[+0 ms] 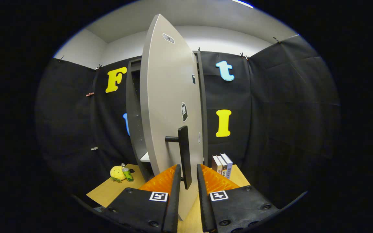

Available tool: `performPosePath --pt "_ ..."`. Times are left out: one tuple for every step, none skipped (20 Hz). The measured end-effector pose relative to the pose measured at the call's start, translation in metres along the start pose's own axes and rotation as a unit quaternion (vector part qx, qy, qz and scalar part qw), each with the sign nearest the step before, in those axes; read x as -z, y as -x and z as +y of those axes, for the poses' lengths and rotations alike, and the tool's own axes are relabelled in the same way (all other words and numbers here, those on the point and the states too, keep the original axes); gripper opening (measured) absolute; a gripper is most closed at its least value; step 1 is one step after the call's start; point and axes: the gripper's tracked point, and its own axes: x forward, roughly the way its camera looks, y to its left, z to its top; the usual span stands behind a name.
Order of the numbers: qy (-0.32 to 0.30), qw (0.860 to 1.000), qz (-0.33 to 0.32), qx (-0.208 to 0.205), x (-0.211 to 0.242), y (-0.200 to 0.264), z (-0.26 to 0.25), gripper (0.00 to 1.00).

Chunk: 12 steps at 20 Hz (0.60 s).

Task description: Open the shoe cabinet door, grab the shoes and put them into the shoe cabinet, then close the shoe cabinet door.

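The tall grey shoe cabinet (134,123) stands on a wooden table against the back wall. Its light grey door (170,97) is swung well out towards me, hinged on the right, and I see it almost edge-on. A dark vertical bar handle (184,149) sticks out from the door on a short stub. My gripper (188,169) is shut on the lower end of this handle, with one finger on each side of the bar. Through the gap left of the door I see the dark inside of the cabinet and a pale shelf (145,157).
A yellow plush toy (117,173) and a small green bottle (127,174) lie on the wooden table (108,192) left of the cabinet. Three upright books (222,164) stand right of it. Black cloth walls close the booth all round.
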Motion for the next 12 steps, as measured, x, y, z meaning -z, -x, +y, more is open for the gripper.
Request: performPosePath --pt "0.000 1.000 -0.006 0.008 -0.003 0.005 -0.004 0.32" --pt "0.002 1.000 -0.011 0.013 -0.007 0.007 -0.007 0.32" --pt "0.003 1.000 -0.013 0.018 -0.007 0.007 -0.009 0.32" --pt "0.004 1.000 -0.012 0.021 -0.006 0.009 -0.011 0.32" --pt "0.005 1.000 -0.010 0.024 -0.003 0.012 -0.016 0.32" --pt "0.005 1.000 -0.008 0.027 0.000 0.014 -0.020 0.32" --pt "0.003 1.000 -0.004 0.028 0.004 0.019 -0.027 0.32" --pt "0.001 1.000 0.000 0.028 0.008 0.023 -0.030 0.32" --pt "-0.001 1.000 0.003 0.026 0.013 0.026 -0.032 0.32" --pt "-0.002 1.000 0.006 0.024 0.016 0.026 -0.031 0.32" --pt "-0.003 1.000 0.010 0.020 0.020 0.022 -0.025 0.32" --pt "-0.004 1.000 0.013 0.016 0.023 0.019 -0.019 0.32"
